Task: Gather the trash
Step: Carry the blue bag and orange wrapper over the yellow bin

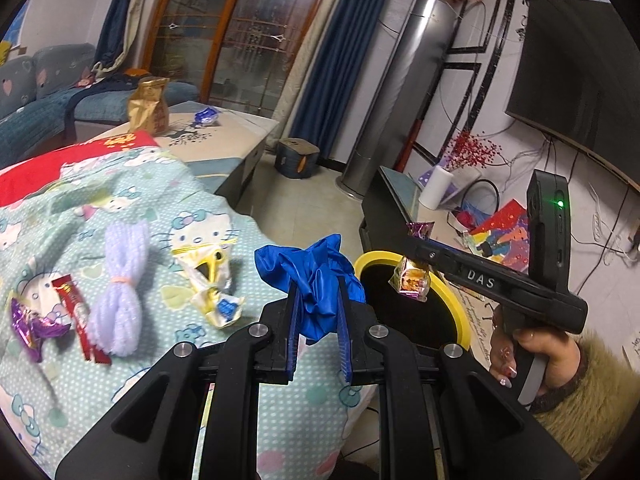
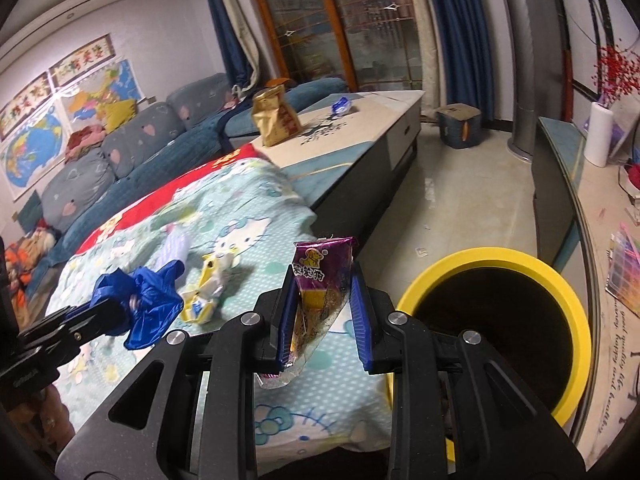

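Note:
My left gripper (image 1: 319, 292) is shut on a crumpled blue plastic bag (image 1: 310, 276), held above the edge of the Hello Kitty cloth (image 1: 132, 208). My right gripper (image 2: 323, 280) is shut on a purple snack wrapper (image 2: 320, 292), just left of the yellow-rimmed black bin (image 2: 576, 312). In the left wrist view the right gripper (image 1: 416, 264) holds that wrapper (image 1: 410, 280) over the bin (image 1: 452, 300). On the cloth lie a yellow-white wrapper (image 1: 208, 280), a red wrapper (image 1: 78, 316) and a purple wrapper (image 1: 28, 324).
A lilac yarn bundle (image 1: 120, 292) lies on the cloth. A gold bag (image 1: 149, 106) and a blue wrapper (image 1: 206, 116) sit on the coffee table (image 1: 232, 136) behind. A TV stand (image 2: 560, 184) with a paper roll (image 2: 599, 136) runs along the right.

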### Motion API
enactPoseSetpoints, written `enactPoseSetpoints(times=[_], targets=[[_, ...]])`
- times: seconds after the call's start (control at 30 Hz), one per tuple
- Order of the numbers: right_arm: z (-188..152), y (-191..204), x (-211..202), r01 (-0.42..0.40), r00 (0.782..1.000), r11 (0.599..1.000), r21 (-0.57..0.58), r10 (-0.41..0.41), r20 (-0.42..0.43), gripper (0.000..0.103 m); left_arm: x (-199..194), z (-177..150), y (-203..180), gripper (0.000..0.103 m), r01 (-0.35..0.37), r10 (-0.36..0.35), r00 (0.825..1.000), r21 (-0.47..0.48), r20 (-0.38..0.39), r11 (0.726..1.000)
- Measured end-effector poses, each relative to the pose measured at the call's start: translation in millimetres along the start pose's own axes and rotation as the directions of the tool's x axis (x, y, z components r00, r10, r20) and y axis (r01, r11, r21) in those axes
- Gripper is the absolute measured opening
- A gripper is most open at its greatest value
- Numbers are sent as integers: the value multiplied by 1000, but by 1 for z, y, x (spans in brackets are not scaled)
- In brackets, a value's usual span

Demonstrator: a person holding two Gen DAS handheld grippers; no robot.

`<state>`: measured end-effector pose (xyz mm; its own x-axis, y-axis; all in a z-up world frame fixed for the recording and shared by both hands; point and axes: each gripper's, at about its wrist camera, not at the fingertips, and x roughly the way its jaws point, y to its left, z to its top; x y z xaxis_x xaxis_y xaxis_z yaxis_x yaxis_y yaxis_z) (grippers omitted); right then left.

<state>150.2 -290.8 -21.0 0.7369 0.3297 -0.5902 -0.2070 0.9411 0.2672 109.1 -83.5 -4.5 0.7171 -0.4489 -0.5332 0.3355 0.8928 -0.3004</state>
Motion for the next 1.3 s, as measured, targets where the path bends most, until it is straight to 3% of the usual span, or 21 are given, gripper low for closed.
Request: enactPoseSetpoints(times=[0.67, 1.3], targets=[[7, -55, -6, 121, 992, 989, 82, -124, 35, 20, 31, 0, -43, 15, 84, -80, 996, 114, -46, 990], [4, -107, -13, 245, 966, 956, 160, -255, 41, 20, 65, -9, -88, 15, 173, -156, 983, 189, -101, 967]])
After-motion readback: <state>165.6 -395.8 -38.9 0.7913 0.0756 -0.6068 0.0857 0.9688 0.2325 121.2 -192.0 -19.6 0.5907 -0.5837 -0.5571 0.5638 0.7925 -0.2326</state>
